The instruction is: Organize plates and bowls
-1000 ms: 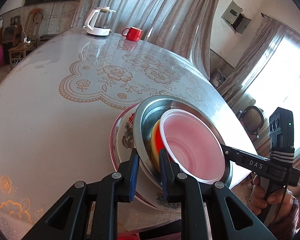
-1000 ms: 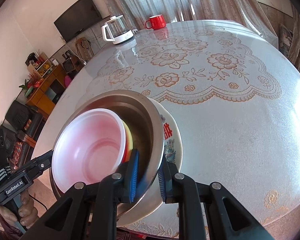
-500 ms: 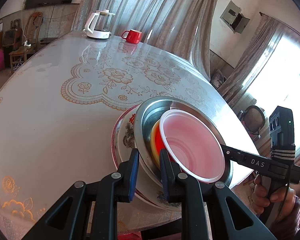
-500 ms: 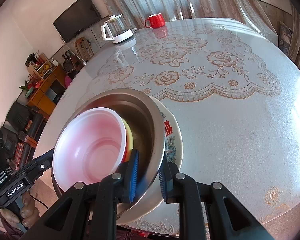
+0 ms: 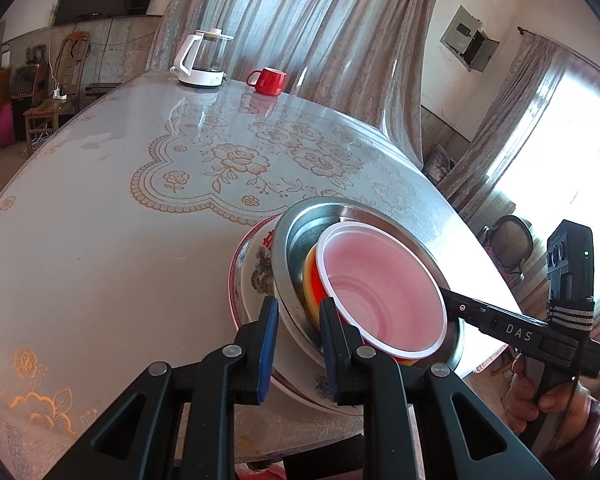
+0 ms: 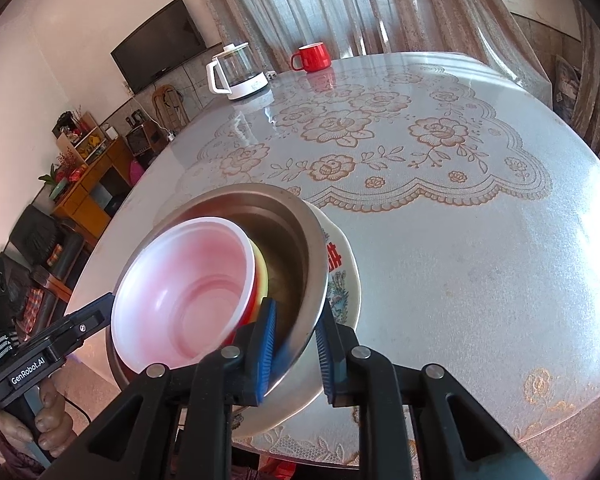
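Stack at near table edge [image 5: 100,280], wide bare tabletop beyond. Left gripper [image 5: 298,344] and right gripper [image 6: 296,344] both clamped on steel bowl [image 5: 296,220] rim, opposite sides.

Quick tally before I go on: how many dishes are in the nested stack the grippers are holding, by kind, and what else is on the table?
Floral ceramic plate: 1
Steel bowl: 1
Yellow-and-red bowl: 1
Pink plastic bowl: 1
Red mug: 1
Glass kettle: 1
Total: 6 (4 stacked, 2 at the table's far side)
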### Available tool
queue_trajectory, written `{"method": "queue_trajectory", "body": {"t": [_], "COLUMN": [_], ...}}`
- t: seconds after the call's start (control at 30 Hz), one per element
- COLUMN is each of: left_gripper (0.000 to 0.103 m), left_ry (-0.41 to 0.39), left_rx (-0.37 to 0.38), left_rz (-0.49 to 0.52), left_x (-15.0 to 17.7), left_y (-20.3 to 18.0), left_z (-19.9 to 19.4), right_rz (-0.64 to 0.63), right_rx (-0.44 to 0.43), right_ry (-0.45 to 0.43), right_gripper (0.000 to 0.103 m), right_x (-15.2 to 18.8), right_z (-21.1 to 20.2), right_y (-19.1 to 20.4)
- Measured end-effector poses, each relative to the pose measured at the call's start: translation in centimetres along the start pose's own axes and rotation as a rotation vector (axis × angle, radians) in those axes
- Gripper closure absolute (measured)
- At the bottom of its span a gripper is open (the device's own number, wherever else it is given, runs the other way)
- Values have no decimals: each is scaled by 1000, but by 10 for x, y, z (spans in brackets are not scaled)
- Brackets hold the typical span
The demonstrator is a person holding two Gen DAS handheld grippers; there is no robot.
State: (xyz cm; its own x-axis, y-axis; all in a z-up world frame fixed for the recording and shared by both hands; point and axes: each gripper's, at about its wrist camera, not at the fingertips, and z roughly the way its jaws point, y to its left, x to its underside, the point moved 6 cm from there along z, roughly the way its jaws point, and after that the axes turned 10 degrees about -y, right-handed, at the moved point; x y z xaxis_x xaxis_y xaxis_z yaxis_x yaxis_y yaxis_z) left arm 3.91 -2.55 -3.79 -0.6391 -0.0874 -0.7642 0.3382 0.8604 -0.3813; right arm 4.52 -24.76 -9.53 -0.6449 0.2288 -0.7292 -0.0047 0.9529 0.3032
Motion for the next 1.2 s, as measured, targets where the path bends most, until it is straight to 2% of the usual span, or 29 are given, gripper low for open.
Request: {"method": "queue_trajectory", "body": {"t": [0.1,0.17,0.2,0.23,0.3,0.4,0.6,0.7,0.83,0.93,1.2], "left_gripper": [80,72,66,64,63,52,40,28,11,3,0], "left_ry": [-10,-21,-28,-35,-52,-106,-193,-222,-252,-259,-254], "left_rx": [-3,-10,-9,-9,-27,-106,-273,-315,-353,-370,-382], "left_rz": [-2,-5,-12,-22,-31,-12,53,98,108,124,152], "left_x": [0,0,-1,-1,-3,-9,-15,-13,-10,-9,-5], "left_y": [2,5,7,10,14,20,18,11,7,1,-8], "left_z": [-4,-8,-10,-13,-19,-29,-42,-46,-49,-49,-48], "right_rz": [4,13,18,23,32,29,-65,-79,-122,-120,-141], "right_rx": [1,-5,0,10,39,79,206,239,288,304,298], "right_ry": [-1,4,2,-11,-49,-108,-245,-289,-317,-310,-315], "right_gripper": [84,83,76,70,69,67,59,53,53,53,53], "right_x": [0,0,0,-2,-4,-9,-15,-9,5,13,17], "right_z": [1,0,-1,-4,-12,-24,-49,-56,-61,-59,-61], "right_y": [-1,-1,-2,-4,-9,-12,3,14,27,28,35]}}
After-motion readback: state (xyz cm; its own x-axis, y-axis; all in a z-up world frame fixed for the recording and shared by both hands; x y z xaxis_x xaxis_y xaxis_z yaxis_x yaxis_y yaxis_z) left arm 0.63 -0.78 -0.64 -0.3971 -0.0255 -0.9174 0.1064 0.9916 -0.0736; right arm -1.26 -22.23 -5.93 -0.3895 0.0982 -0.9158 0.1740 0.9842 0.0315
